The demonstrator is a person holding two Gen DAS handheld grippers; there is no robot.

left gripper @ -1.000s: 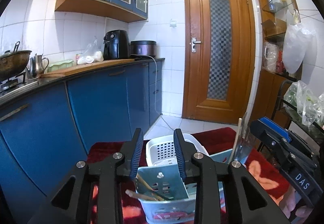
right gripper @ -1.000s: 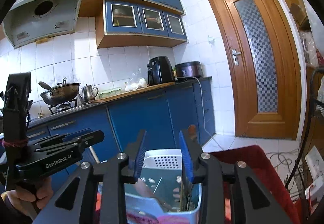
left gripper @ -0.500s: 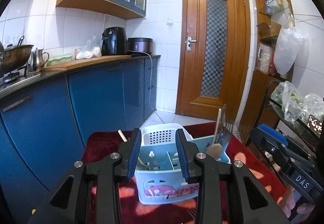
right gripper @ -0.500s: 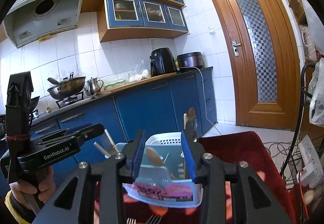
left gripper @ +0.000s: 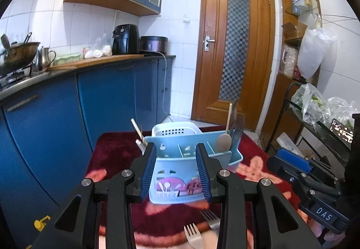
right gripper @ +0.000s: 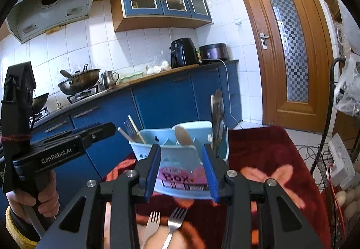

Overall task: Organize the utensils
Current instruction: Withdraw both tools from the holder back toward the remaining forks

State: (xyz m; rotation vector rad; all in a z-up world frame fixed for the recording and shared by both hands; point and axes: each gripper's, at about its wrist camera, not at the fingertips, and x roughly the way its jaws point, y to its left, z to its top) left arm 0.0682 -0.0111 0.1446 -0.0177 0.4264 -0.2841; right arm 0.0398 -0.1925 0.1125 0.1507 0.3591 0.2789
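A light blue utensil caddy (left gripper: 225,156) stands on a dark red cloth (left gripper: 112,152). It holds a wooden spoon (left gripper: 223,140), chopsticks (left gripper: 138,129) and metal utensils (right gripper: 218,111). Two forks (left gripper: 194,235) lie on the cloth in front of it, tines toward the caddy (right gripper: 144,147); the right wrist view shows them as fork (right gripper: 153,222) and fork (right gripper: 176,215). My left gripper (left gripper: 176,146) hangs open just short of the caddy, nothing between its fingers. My right gripper (right gripper: 181,147) is also open and empty, in front of the caddy and above the forks.
A white perforated basket (left gripper: 175,129) stands behind the caddy. Blue cabinets (left gripper: 108,100) run along the left, a wooden door (left gripper: 234,51) at the back. A wire rack with bags (left gripper: 319,107) stands right; a power strip (right gripper: 339,163) and eggs (right gripper: 346,197) lie beside the cloth.
Both grippers have drawn back from the caddy, which now sits farther off and fully in view. The two forks have come into view below the fingers.
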